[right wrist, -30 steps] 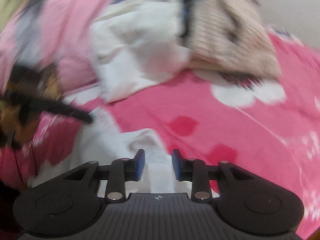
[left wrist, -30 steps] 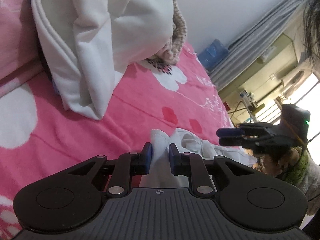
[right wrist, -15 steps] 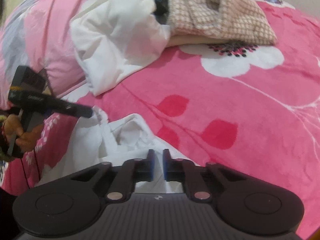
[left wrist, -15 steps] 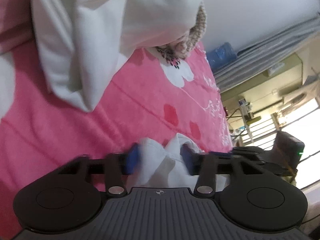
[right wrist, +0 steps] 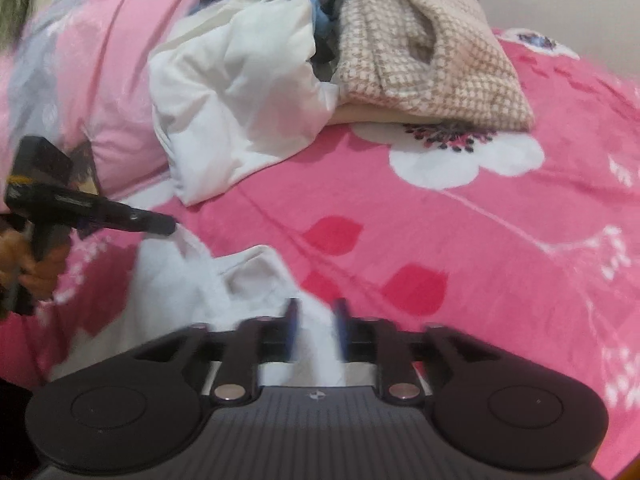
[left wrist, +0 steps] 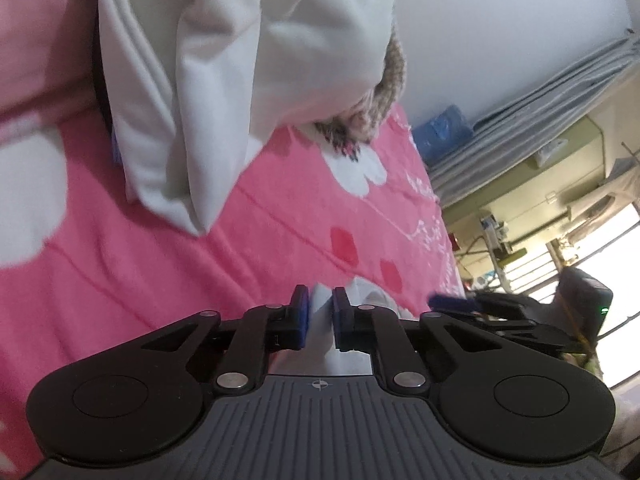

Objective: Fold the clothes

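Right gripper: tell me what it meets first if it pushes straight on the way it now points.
Probably the white garment itself: the right gripper, jaws just opened and blurred, has that cloth between and just ahead of its fingers. Beyond lies the pink blanket. Depth is hard to judge.

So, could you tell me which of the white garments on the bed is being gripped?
The small white garment nearest the cameras: the left gripper pinches its edge. The big white one lies untouched in the pile by the checked coat.
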